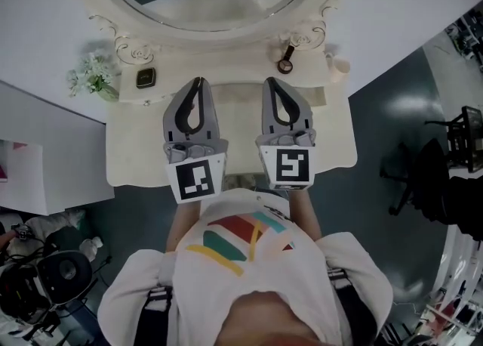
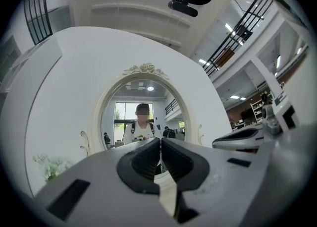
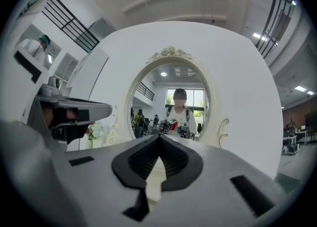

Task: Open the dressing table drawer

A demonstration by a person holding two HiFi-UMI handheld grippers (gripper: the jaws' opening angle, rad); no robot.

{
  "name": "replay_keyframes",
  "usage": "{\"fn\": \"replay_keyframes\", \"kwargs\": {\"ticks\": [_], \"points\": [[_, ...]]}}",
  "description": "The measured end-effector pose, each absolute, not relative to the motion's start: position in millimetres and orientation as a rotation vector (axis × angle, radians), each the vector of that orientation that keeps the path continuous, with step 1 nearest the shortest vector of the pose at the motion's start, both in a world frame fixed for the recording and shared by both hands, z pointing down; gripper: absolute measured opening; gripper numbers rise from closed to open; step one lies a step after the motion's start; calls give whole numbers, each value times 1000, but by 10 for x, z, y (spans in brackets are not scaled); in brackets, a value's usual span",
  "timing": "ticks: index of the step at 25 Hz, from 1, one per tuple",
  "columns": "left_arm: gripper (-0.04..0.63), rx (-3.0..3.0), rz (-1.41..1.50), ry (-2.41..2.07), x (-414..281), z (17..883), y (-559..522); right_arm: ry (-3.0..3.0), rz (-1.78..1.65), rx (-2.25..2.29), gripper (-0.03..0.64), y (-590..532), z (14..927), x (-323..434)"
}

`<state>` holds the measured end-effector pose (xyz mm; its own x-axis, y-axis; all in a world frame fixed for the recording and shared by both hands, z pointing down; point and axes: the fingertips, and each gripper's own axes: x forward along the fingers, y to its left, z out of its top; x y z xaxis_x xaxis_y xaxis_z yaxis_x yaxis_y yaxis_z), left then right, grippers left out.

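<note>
Jaws of the left gripper point(image 1: 198, 81) and right gripper point(image 1: 272, 82) are both pressed together on nothing, side by side above the dressing table's surface point(image 1: 136, 152), pointing at the oval mirror point(image 1: 219, 4). The drawer doesn't show. I'd judge it sits under the near edge, below and behind the tips, equally near either hand.

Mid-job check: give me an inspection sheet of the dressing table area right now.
Surface: cream dressing table, middle bare.
Job's things: drawer front not visible from above; open or shut cannot be told.
Clutter: flowers, small dark box, round brown item, cream cup, all along the back beside the mirror.
Grippers: left gripper and right gripper side by side above the top, both shut, empty.
Cables: nothing seen on the table.
Surroundings: black chair on the right, black gear on the floor.
</note>
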<state>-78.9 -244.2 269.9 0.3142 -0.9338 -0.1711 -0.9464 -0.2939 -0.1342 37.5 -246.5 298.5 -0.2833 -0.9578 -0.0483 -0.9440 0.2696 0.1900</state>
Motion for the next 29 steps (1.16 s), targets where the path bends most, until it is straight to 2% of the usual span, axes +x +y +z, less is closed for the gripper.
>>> {"fn": "replay_keyframes", "kwargs": {"ticks": [8,29], "points": [[11,-2403,95,1701,-747,2728,-2435,-2473,-257,1756,0,-2427,3042,146],[11,-2381,76,1748,-852,2814,-2497,-2474,-282,1788,2,-2474,2967,244]]}}
